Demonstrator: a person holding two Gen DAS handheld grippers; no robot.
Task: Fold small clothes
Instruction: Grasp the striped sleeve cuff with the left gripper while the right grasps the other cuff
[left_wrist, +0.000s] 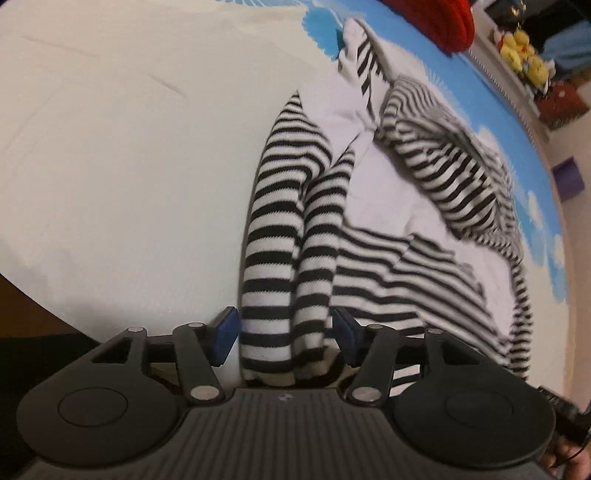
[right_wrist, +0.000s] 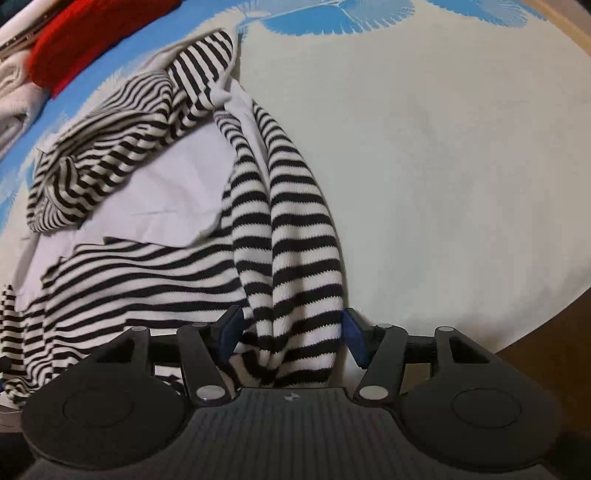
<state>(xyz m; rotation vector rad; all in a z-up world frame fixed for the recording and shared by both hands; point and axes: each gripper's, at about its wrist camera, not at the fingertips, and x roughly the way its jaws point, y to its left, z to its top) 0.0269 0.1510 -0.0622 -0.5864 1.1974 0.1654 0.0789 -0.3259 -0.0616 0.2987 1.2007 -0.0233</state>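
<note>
Both my left claw (left_wrist: 284, 330) and right claw (right_wrist: 291, 332) stand spread around bunched folds of the striped top (right_wrist: 147, 266), so it may slump unevenly.

Red cloth (right_wrist: 85, 40), yellow plush toys (left_wrist: 524, 51)

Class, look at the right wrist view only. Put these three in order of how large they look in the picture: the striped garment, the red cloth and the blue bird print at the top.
1. Striped garment, largest, though it lies nearest the camera.
2. Blue bird print.
3. Red cloth.
The last two look close in size, and both are cut off by the frame edge, so that order is unsure.
</note>
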